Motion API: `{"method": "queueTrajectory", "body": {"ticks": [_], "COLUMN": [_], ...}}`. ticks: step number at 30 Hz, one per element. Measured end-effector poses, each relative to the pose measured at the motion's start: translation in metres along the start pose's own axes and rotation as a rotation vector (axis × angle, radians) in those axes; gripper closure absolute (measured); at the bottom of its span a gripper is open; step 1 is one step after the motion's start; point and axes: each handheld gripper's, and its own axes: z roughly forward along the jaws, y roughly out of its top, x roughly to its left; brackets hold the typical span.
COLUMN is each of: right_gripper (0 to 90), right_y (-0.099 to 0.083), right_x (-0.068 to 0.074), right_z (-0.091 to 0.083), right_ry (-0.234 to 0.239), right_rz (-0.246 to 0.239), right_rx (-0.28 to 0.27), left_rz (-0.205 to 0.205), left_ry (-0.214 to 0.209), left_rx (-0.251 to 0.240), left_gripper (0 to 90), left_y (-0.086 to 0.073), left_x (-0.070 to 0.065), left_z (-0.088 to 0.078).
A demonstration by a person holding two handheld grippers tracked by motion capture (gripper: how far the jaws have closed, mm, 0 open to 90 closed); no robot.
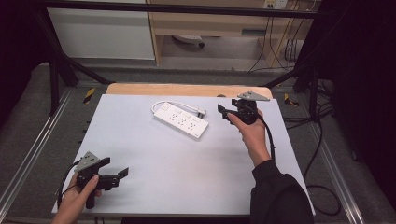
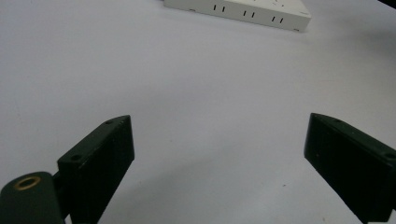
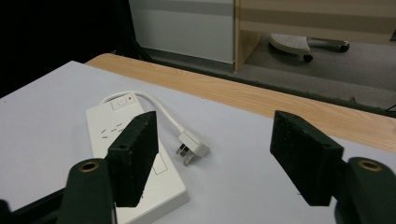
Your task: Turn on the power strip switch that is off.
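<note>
Near the far edge of the white tabletop (image 1: 154, 172) lay the white rectangular plastic power strip (image 1: 181, 121), its short cord and grey plug (image 3: 192, 148) curled beside it. Just right of it, the right tool (image 1: 226, 113) hovered, jaws partly open and empty. The left tool (image 1: 115, 173) sat near the front left corner, well apart from the strip, jaws wide and empty.

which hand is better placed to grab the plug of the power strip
Right. The right gripper hovers open just beside the plug, which shows between its jaws in its own view. The left gripper sits at the near edge, far from the power strip.
</note>
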Motion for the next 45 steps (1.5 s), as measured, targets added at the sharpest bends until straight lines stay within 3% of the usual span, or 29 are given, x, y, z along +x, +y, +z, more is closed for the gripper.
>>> {"method": "queueTrajectory", "body": {"ticks": [4, 21, 33, 38, 45], "right_gripper": [42.5, 53.1, 56.3, 57.6, 60.5], "right_y": [-0.003, -0.009, -0.008, -0.008, -0.013], "right_x": [0.003, 0.007, 0.008, 0.009, 0.008], "right_z": [0.007, 0.029, 0.039, 0.043, 0.051], "right_ry": [0.005, -0.020, -0.031, -0.022, -0.029], "right_rz": [-0.008, -0.029, -0.035, -0.005, -0.005], "right_rx": [-0.001, 0.008, 0.010, 0.004, 0.019], "left_rz": [0.004, 0.005, 0.005, 0.003, 0.005], "left_ry": [0.000, 0.009, 0.005, 0.009, 0.008], "left_rx": [0.002, -0.003, -0.002, -0.005, -0.004], "left_gripper": [8.4, 8.4, 8.4, 8.4, 8.4], "left_y": [0.000, 0.000, 0.000, 0.000, 0.000], "left_x": [0.000, 0.001, 0.001, 0.002, 0.002], "left_z": [0.000, -0.001, -0.001, -0.002, -0.002]}}
